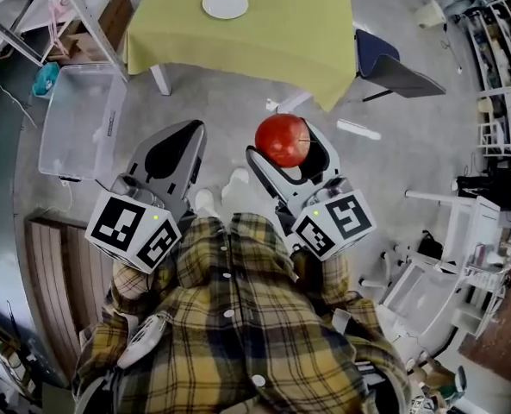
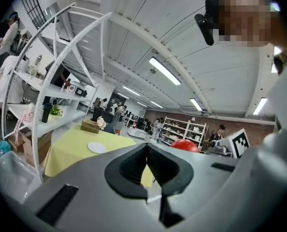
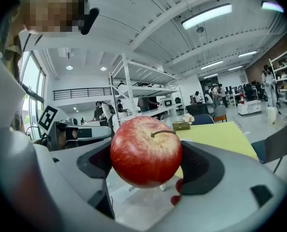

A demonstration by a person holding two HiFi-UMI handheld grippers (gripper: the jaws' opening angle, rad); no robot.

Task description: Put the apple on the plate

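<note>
Far left, a clear storage bin (image 1: 78, 119) sits on the floor, clear of the work.

The left gripper (image 1: 186, 141) is held low in front of the person. Its jaws are pressed together with nothing between them, so it has no part in the carry at present.

Far centre, the plate (image 1: 225, 3) lies on the table (image 1: 307, 41) under a yellow cloth, near the far edge. It is bare.

The right gripper (image 1: 291, 155) pinches the apple (image 3: 145, 151) across its sides, stem up. The apple is in the air over the floor, well apart from the plate.

Right of the table, a chair (image 1: 393, 67) stands by the near corner.

Risks, as judged:
- The apple is round and smooth, and only two pads hold it. Any easing of the squeeze on the way over would likely drop it to the floor.
- The plate looks shallow. A release from height, or off centre, could let the apple roll onto the cloth.
- A long reach across the table could nudge the plate.
</note>
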